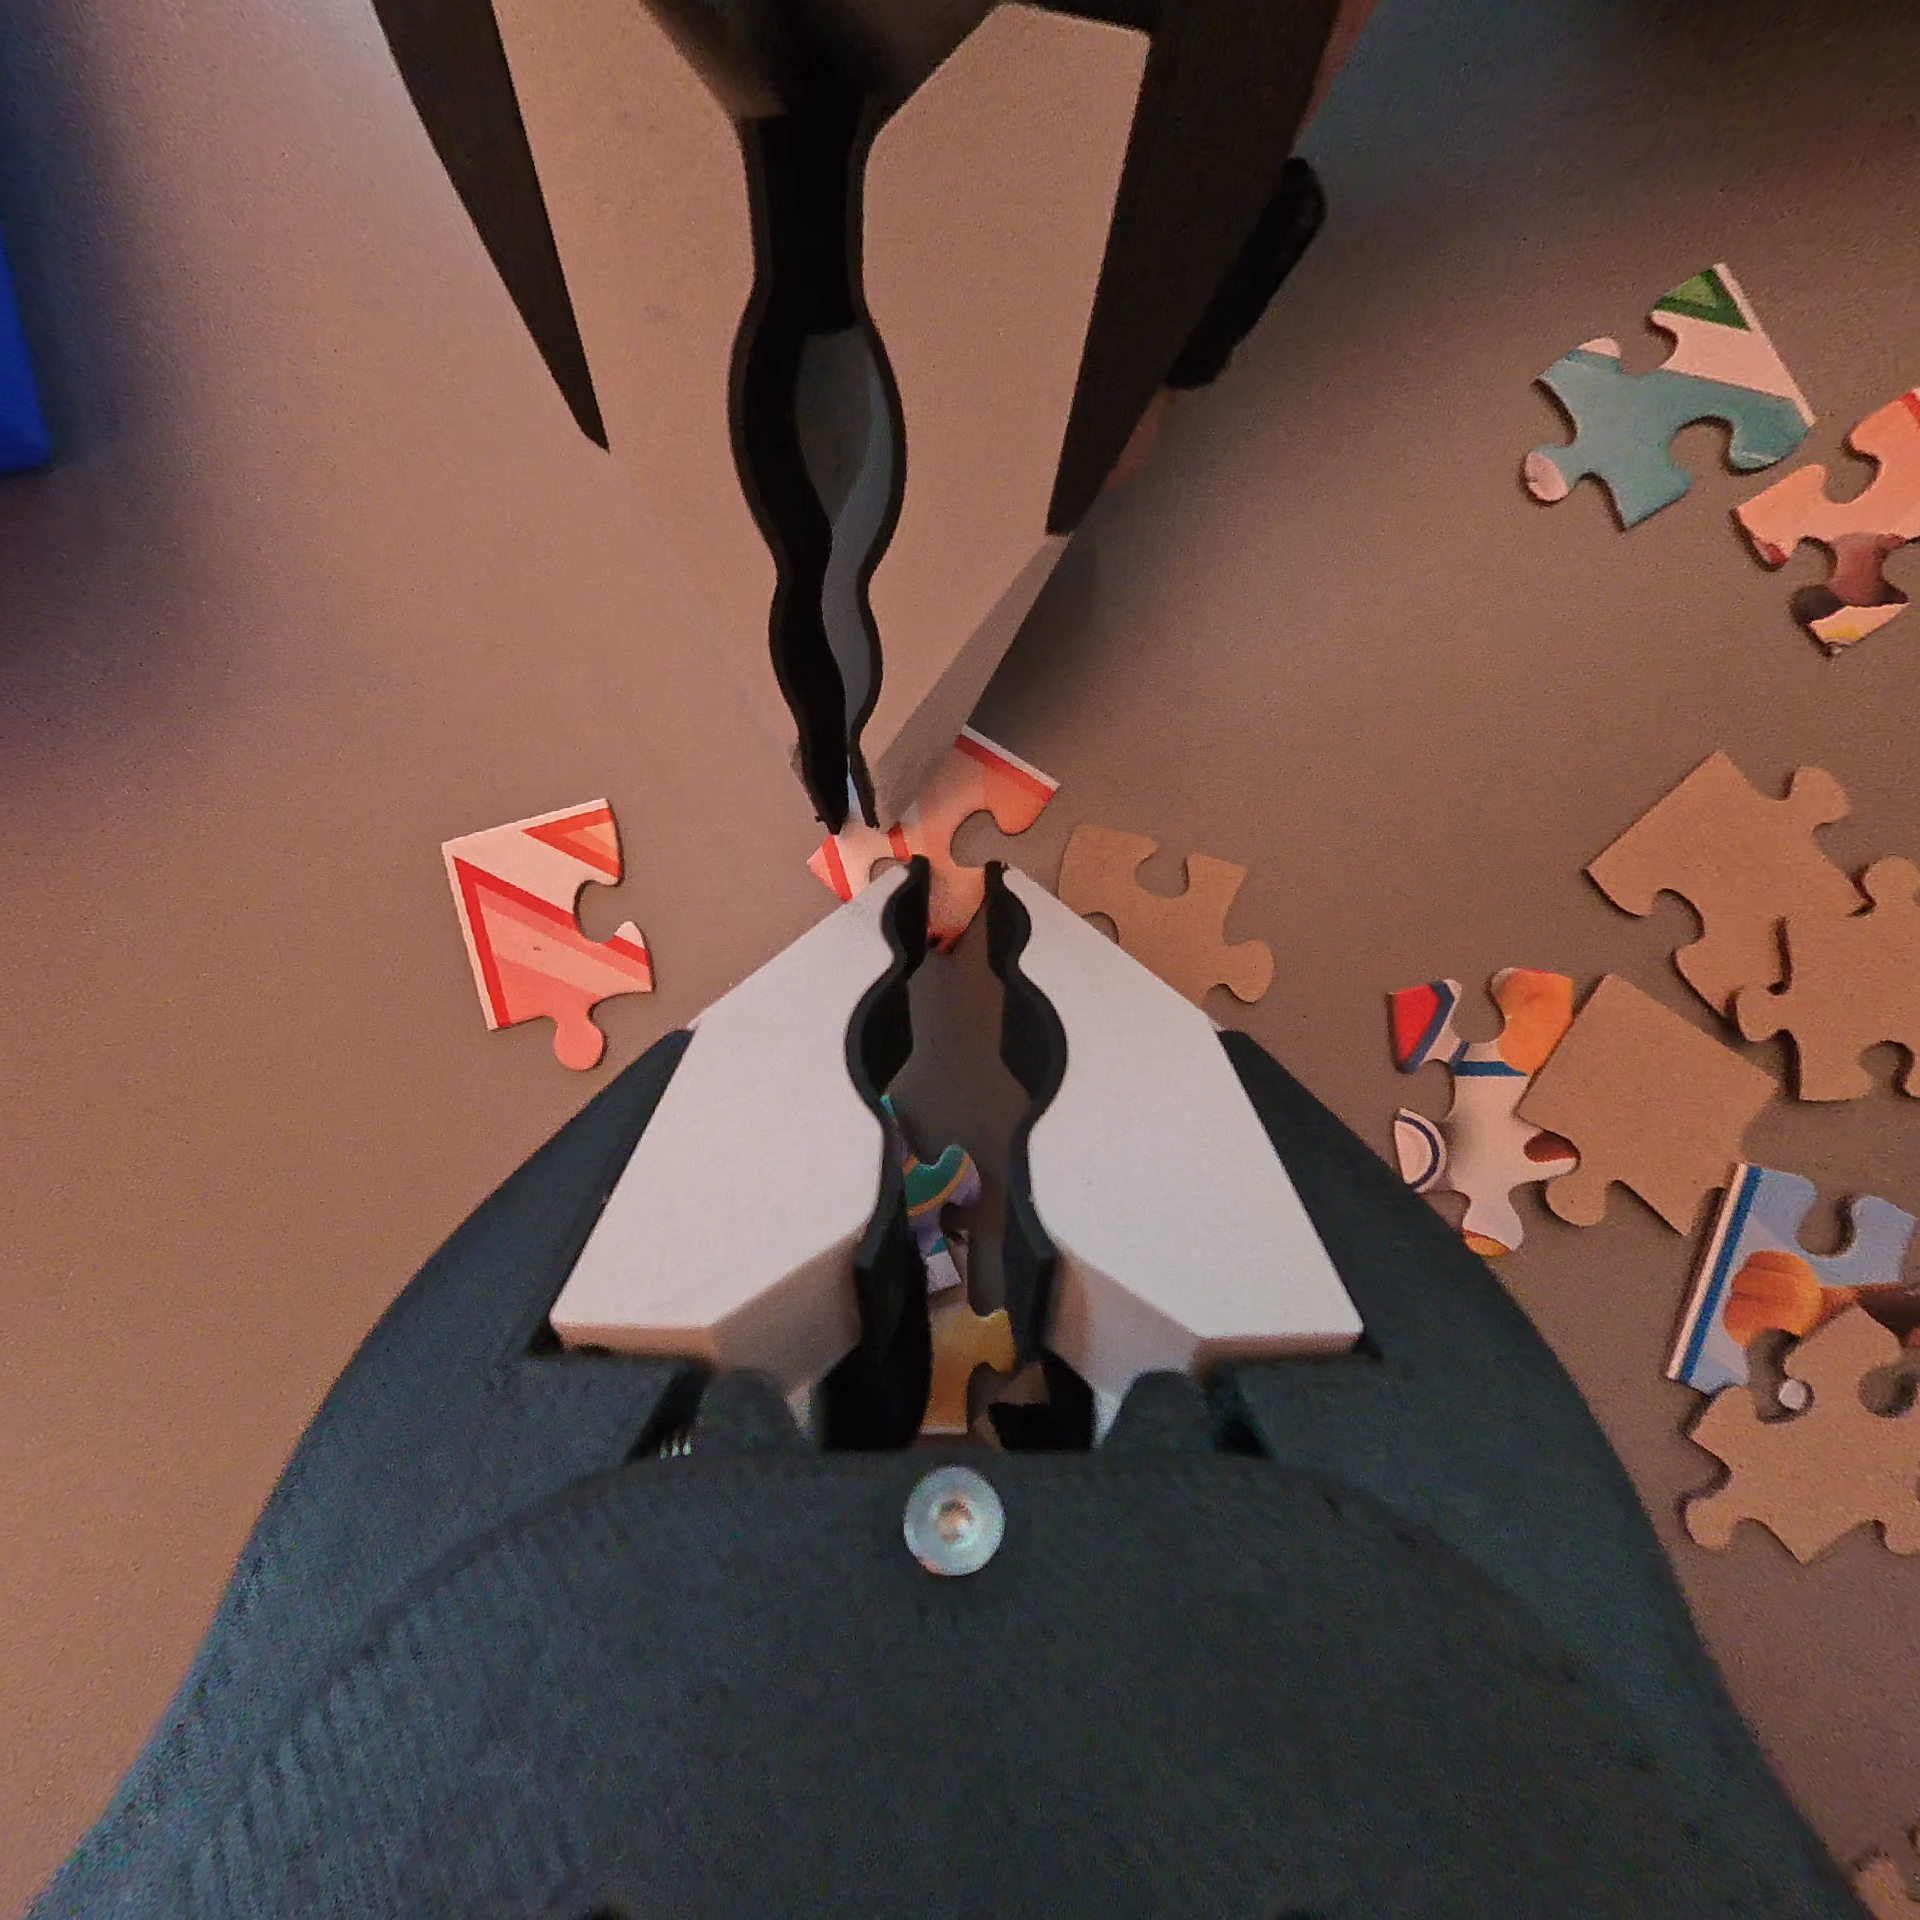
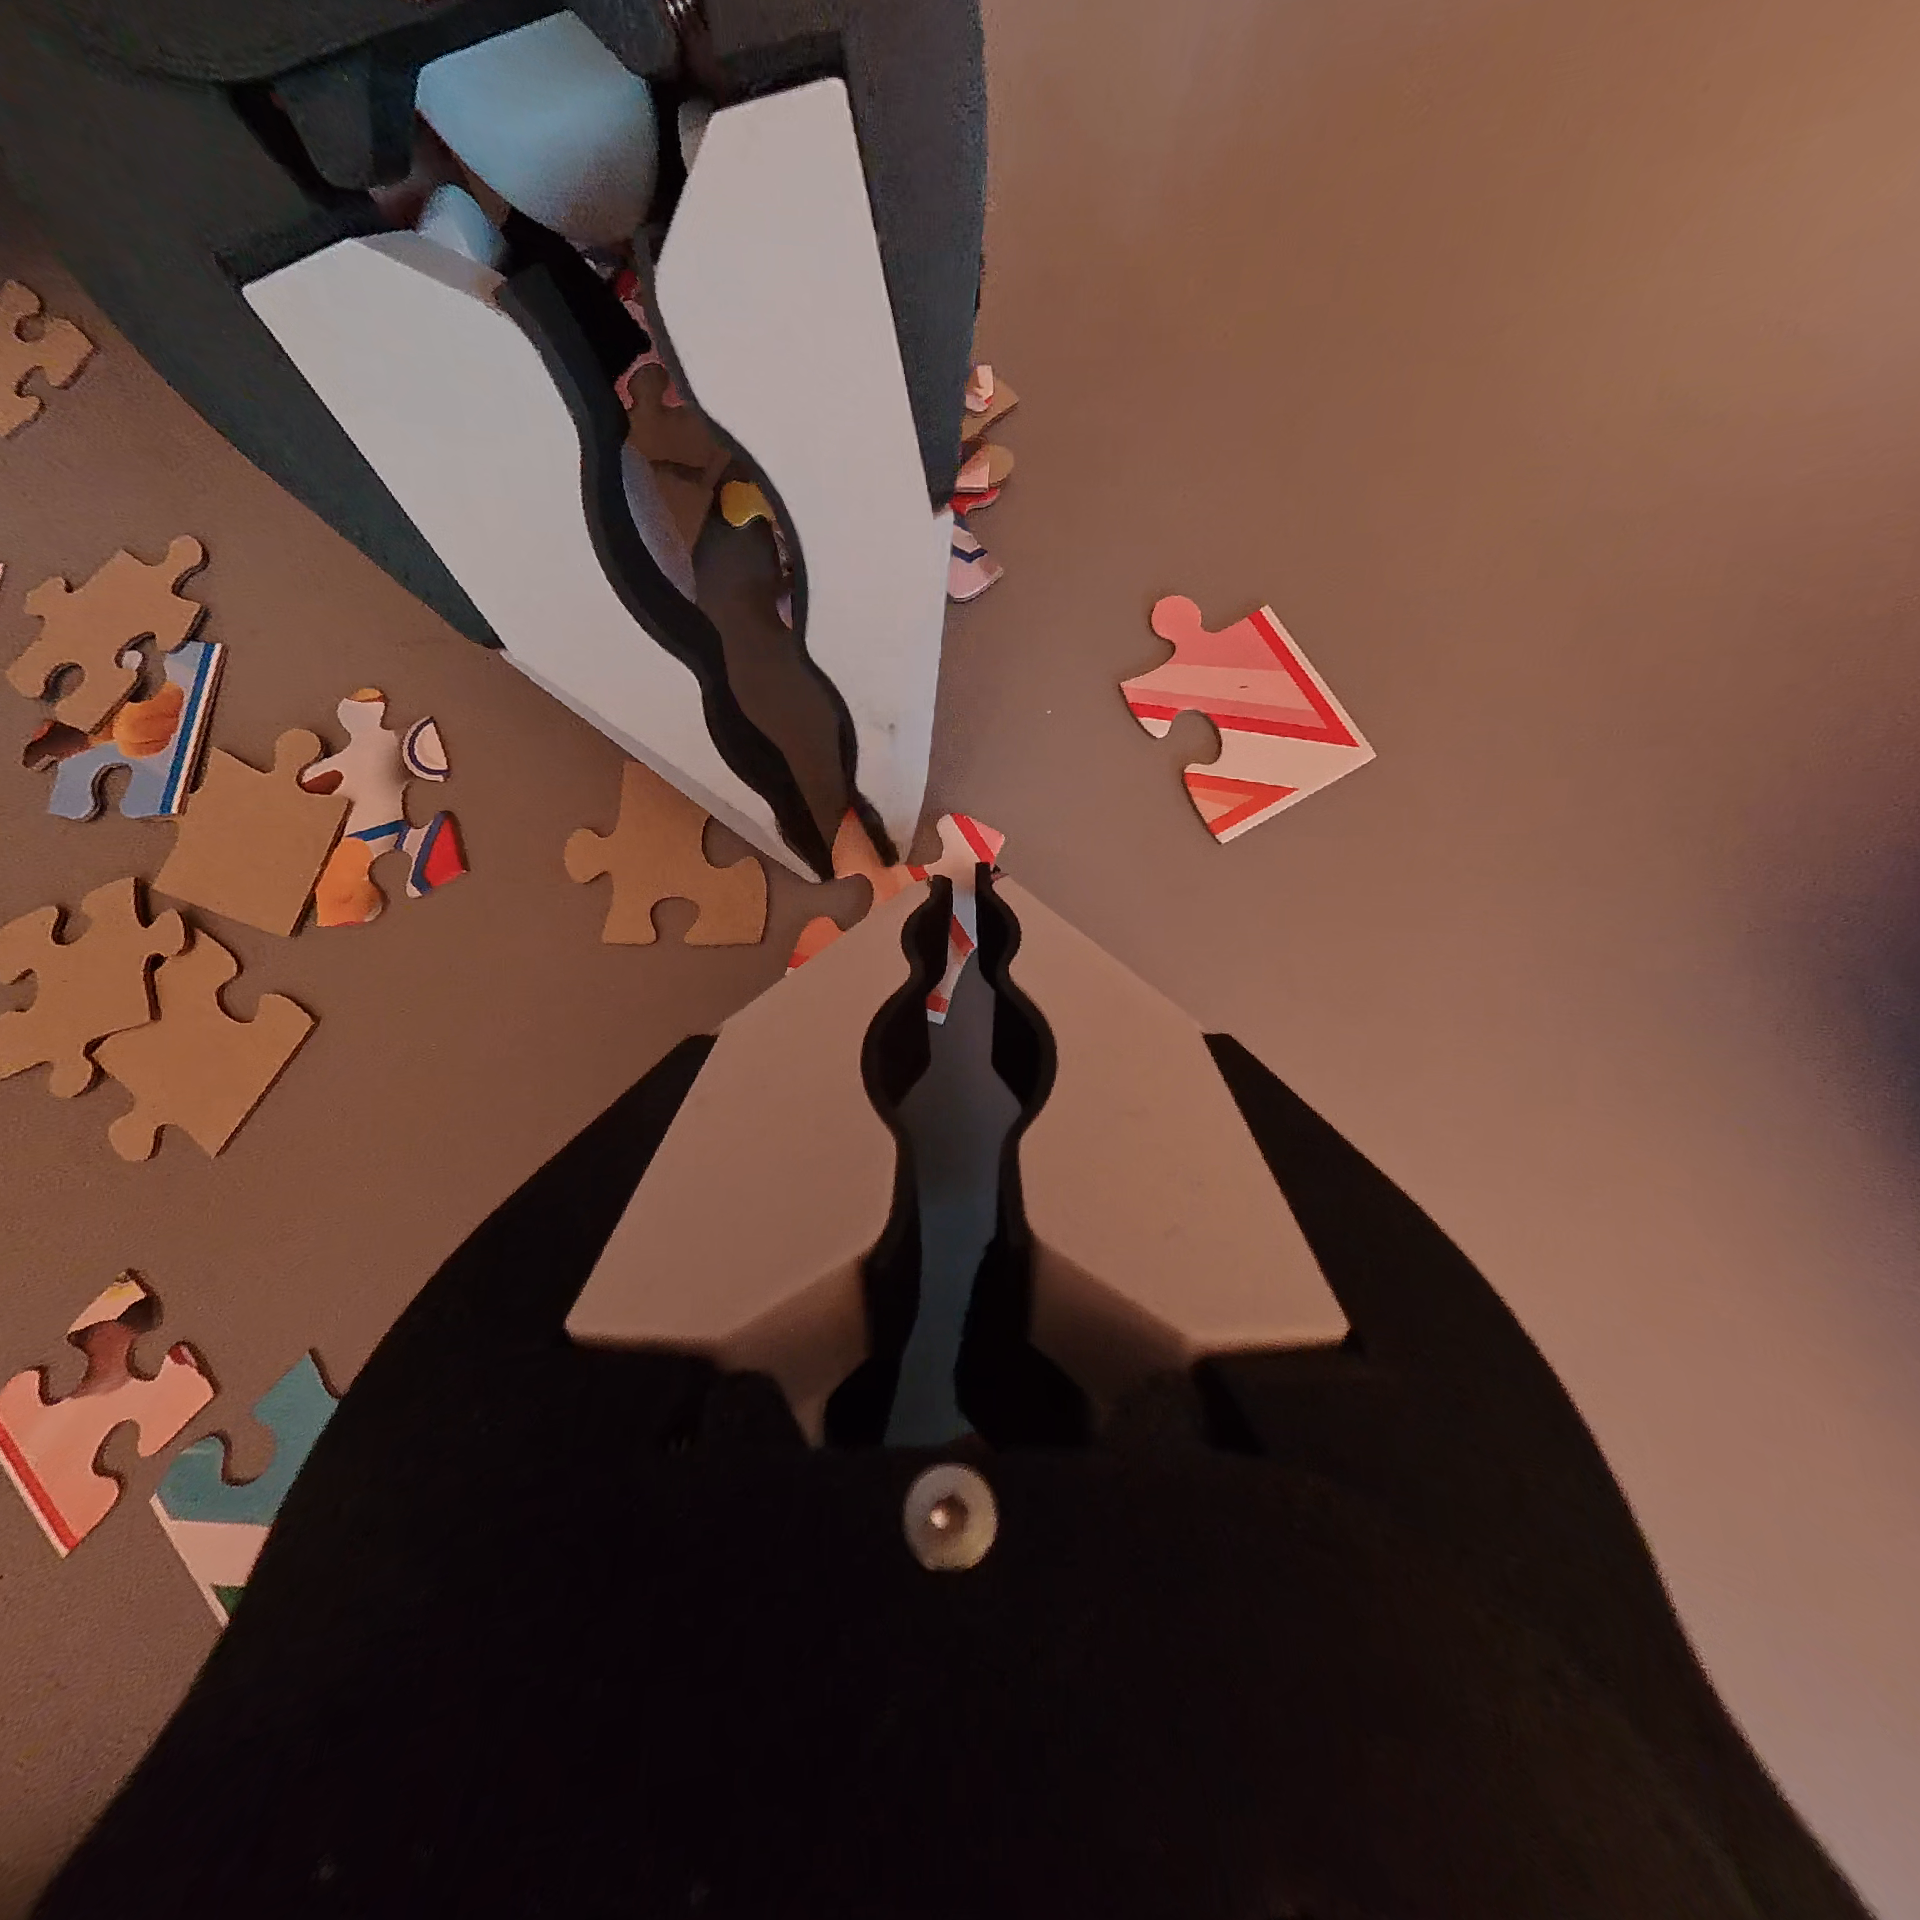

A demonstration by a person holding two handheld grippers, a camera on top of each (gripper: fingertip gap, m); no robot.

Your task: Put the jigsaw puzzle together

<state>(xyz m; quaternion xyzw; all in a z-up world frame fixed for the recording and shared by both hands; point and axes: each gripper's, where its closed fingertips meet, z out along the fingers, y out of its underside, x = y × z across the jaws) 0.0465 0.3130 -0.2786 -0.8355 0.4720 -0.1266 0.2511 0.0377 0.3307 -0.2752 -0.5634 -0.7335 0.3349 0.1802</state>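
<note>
An orange and red striped puzzle piece (image 1: 997, 800) sits at the table surface between both grippers. My left gripper (image 1: 954, 871) has its jaws narrowly apart, closed against the piece's tab from both sides. My right gripper (image 1: 847, 816) comes in from the far side and is shut on the piece's opposite end. In the right wrist view my right gripper (image 2: 964, 881) pinches the white and red edge of the piece (image 2: 966, 836), and the left gripper (image 2: 857, 857) meets it from the upper left. A red striped corner piece (image 1: 540, 925) lies face up apart from them; it also shows in the right wrist view (image 2: 1247, 717).
A face-down brown piece (image 1: 1164, 904) lies just right of my left fingertips. Several loose pieces, face up and face down, are scattered at the right (image 1: 1662, 1091), with a teal piece (image 1: 1662, 416) farther off. More pieces (image 1: 940, 1195) lie under my left gripper. My two grippers' fingertips are within a few centimetres of each other.
</note>
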